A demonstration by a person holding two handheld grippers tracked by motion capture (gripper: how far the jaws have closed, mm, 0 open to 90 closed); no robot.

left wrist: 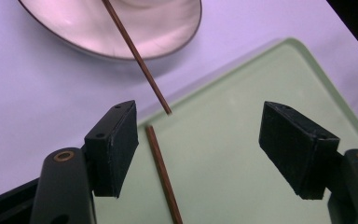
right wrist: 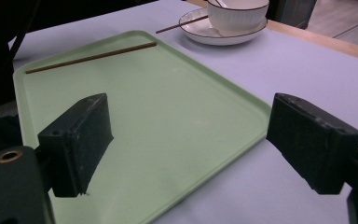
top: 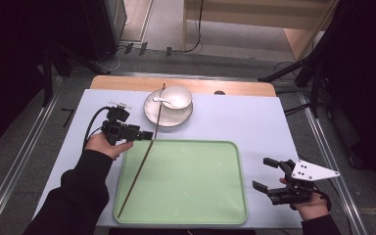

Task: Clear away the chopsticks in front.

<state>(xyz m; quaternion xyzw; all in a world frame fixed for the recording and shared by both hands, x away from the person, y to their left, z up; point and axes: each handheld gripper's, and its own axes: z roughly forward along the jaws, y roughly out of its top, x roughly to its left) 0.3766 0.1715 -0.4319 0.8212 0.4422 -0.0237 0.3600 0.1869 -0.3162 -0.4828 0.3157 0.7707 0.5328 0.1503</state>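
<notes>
A green tray (top: 196, 196) lies in the middle of the lilac table cover. One brown chopstick (top: 136, 177) lies along the tray's left side. A second chopstick (top: 159, 108) leans on the white plate (top: 152, 115), its lower tip near the tray's far left corner. On the plate stands a white bowl (top: 178, 95) holding a white spoon (top: 162, 101). My left gripper (top: 147, 135) is open at the tray's far left corner; in the left gripper view the tray chopstick (left wrist: 163, 177) lies next to the left jaw. My right gripper (top: 262, 173) is open, beside the tray's right edge.
The table's wooden far edge (top: 245, 87) runs behind the plate. Bare lilac cover (top: 245, 122) stretches right of the plate and beyond the tray. Dark stands and cables crowd the floor past the table.
</notes>
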